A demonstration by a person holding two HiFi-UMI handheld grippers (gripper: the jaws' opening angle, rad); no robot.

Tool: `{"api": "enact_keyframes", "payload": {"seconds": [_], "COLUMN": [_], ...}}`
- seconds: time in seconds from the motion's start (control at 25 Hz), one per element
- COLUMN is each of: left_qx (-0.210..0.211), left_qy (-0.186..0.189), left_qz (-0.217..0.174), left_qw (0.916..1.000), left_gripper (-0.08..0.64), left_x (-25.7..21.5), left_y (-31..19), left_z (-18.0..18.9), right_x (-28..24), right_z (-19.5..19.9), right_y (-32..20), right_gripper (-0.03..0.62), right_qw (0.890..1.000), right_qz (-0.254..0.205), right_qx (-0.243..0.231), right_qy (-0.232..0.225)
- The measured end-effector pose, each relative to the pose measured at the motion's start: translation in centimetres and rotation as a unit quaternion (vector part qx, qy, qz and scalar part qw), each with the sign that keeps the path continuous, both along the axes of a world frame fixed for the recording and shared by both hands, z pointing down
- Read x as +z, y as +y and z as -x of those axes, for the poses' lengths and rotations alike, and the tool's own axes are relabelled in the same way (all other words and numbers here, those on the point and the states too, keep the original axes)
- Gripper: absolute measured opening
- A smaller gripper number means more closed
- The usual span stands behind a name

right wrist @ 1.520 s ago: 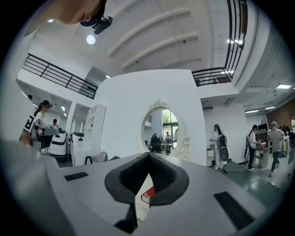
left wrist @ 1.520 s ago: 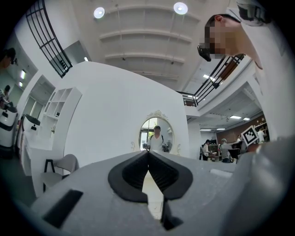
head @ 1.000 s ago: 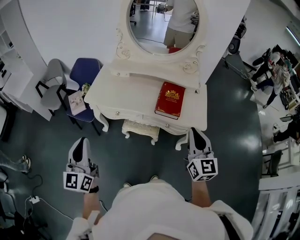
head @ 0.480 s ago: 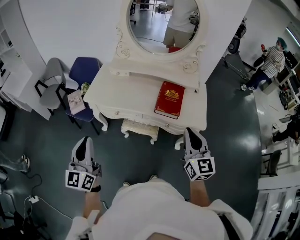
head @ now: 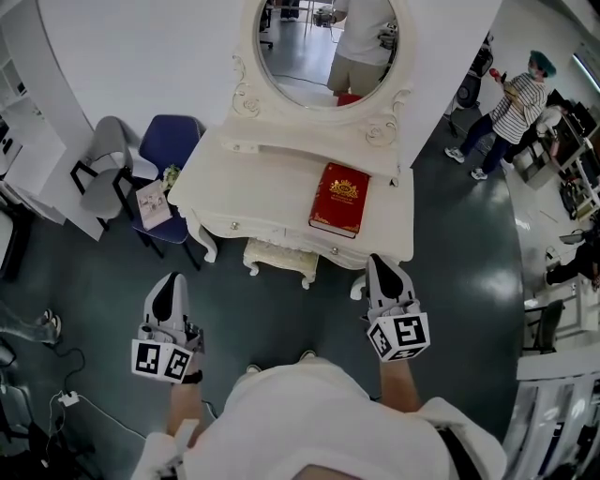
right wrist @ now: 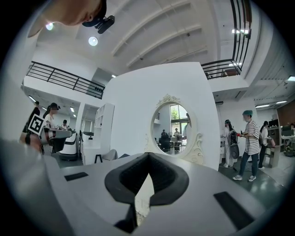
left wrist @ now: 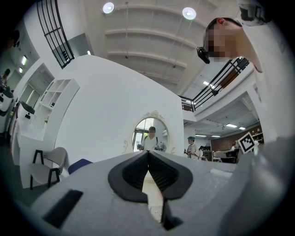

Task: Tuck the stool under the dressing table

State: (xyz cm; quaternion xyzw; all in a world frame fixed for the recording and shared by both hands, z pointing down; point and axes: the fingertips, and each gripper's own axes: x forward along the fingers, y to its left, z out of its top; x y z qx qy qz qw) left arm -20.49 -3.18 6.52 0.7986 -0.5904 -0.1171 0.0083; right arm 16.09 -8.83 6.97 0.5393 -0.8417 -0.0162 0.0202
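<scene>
Floor (head: 281, 323): dark grey-green, glossy.
Wall (head: 141, 56): white curved partition.
Seating: grey chair (head: 106, 159) beside blue chair (head: 169, 142), against that wall.
Ceiling (left wrist: 152, 41): white beams, round lights (left wrist: 109, 7) lit.
Upper level: black railing (right wrist: 64, 79).

White top (head: 323, 417) worn — tongs (head: 168, 285) grey with marker cubes (head: 400, 336).

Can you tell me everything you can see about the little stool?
The stool is creamy white, like the dressing table. Its seat looks padded, with a bumpy patterned top, and two short curly legs show at the front. It stands upright on the dark floor between the table's front legs, partly tucked underneath, so the tabletop hides its back part. Its front edge sticks out. Nothing but the floor can be seen touching it.
</scene>
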Motion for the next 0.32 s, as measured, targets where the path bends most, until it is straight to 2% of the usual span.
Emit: {"api": "enact_keyframes", "payload": {"seconds": [0.32], "left_qx": [0.005], "left_qy": [-0.007], "left_qz": [0.002], "left_qw": [1.0000], "left_gripper": [0.015], "left_x": [0.15], "left_y": [-0.07], "left_z": [-0.25], "right_x": [0.22], "right_z": [0.12], "right_y": [0.16], "right_gripper": [-0.001], "right_qw": [1.000], "right_qz": [-0.001], "right_qx": [-0.002], "right_qy": [0.000]}}
